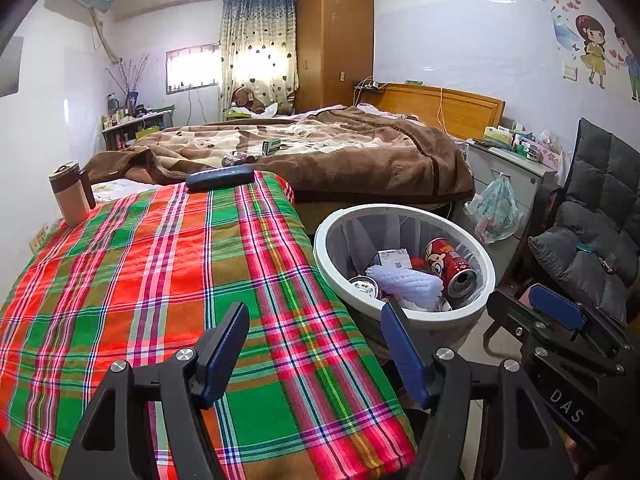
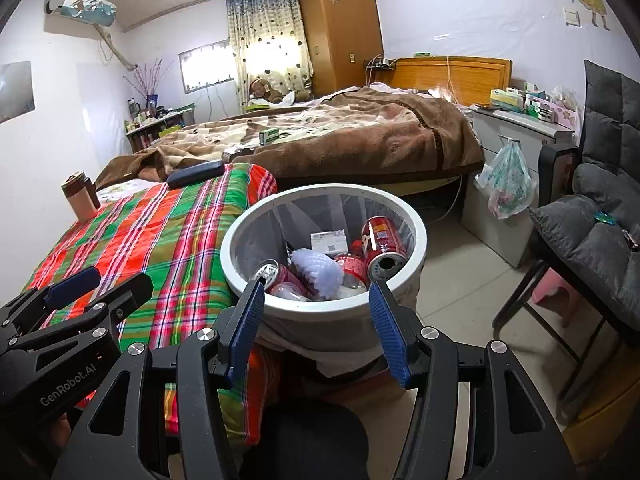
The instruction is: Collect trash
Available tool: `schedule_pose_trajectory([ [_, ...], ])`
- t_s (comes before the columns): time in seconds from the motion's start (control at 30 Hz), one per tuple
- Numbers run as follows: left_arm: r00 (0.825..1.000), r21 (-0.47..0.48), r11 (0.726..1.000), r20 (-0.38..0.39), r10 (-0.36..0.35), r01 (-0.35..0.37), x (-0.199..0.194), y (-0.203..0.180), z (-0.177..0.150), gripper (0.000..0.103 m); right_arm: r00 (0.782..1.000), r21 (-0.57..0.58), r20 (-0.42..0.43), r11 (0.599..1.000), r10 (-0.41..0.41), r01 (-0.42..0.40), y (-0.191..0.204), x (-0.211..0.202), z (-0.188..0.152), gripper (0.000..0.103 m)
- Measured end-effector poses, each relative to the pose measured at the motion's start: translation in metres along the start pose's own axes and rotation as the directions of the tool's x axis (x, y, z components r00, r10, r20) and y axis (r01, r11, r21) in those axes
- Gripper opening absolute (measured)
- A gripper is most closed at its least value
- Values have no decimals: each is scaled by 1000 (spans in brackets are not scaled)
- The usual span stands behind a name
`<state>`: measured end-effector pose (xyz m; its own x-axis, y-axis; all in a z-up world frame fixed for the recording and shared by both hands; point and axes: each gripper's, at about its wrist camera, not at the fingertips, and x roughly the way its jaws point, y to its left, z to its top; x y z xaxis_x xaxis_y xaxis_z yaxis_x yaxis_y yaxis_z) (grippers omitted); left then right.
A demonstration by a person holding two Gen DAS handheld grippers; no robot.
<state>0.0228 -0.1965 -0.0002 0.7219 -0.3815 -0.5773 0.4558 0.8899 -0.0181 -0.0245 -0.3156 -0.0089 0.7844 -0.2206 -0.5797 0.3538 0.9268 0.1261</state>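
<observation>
A white round trash bin (image 1: 332, 224) (image 2: 236, 236) stands on the floor beside the plaid-covered table (image 1: 160, 264) (image 2: 160, 232). In it lie a red can (image 1: 448, 264) (image 2: 382, 242), a white foam net (image 1: 408, 284) (image 2: 318, 268), a small box (image 1: 394, 258) (image 2: 329, 240) and other cans. My left gripper (image 1: 316, 340) is open and empty over the table's right edge. My right gripper (image 2: 316, 320) is open and empty, just in front of the bin's near rim. Each gripper shows at the edge of the other's view.
A tan mug (image 1: 70, 196) and a dark case (image 1: 220, 178) sit at the table's far end. Behind is a bed with a brown blanket (image 1: 340, 152). A grey padded chair (image 1: 592, 232) and a nightstand with a hanging plastic bag (image 1: 496, 208) stand to the right.
</observation>
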Motion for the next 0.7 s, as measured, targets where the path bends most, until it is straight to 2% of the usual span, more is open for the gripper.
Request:
schedule_pose_trajectory([
  [0.7, 1000, -15, 1000, -8, 12, -12, -3, 0, 0, 68, 1000, -1, -1, 1000, 0, 0, 0, 1, -1, 56],
])
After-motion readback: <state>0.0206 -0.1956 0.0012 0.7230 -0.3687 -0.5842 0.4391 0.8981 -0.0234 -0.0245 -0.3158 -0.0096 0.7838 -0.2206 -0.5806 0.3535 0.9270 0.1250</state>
